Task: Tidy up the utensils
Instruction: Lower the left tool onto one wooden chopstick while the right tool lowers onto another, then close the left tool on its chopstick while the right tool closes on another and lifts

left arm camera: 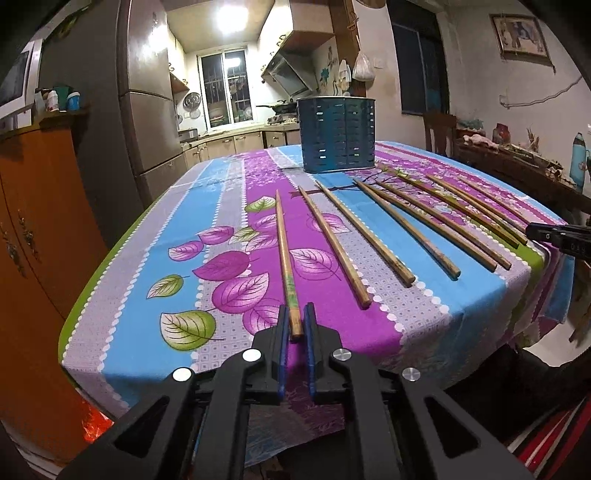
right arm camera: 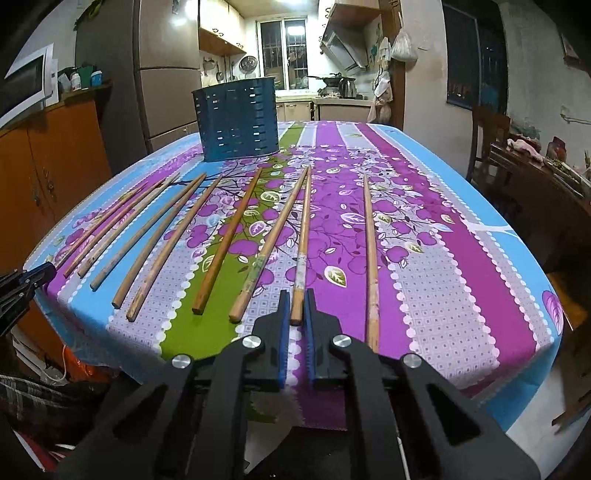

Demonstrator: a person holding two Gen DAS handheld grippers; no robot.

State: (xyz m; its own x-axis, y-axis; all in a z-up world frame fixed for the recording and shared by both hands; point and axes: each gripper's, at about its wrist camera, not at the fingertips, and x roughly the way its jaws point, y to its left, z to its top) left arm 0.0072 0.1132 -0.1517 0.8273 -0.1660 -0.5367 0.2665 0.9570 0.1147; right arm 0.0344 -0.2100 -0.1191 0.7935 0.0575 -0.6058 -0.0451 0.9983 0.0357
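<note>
Both grippers — left (left arm camera: 295, 325), right (right arm camera: 296, 310) — clench a chopstick's (left arm camera: 286, 266) near end on the cloth (left arm camera: 424, 314); we're at the pickup, next lift each and drop it in the holder (left arm camera: 337, 134) beyond

Bright ceiling lamp (left arm camera: 231, 16) glares; room edges dim, fisheye-bent, corners black.

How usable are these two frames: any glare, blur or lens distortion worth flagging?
Left wrist view: the ceiling light blows out, the table edge bows from fisheye, the chopsticks stay sharp. Right wrist view: same barrel bending, dark vignette corners, the room behind the blue holder is dim and soft.
</note>
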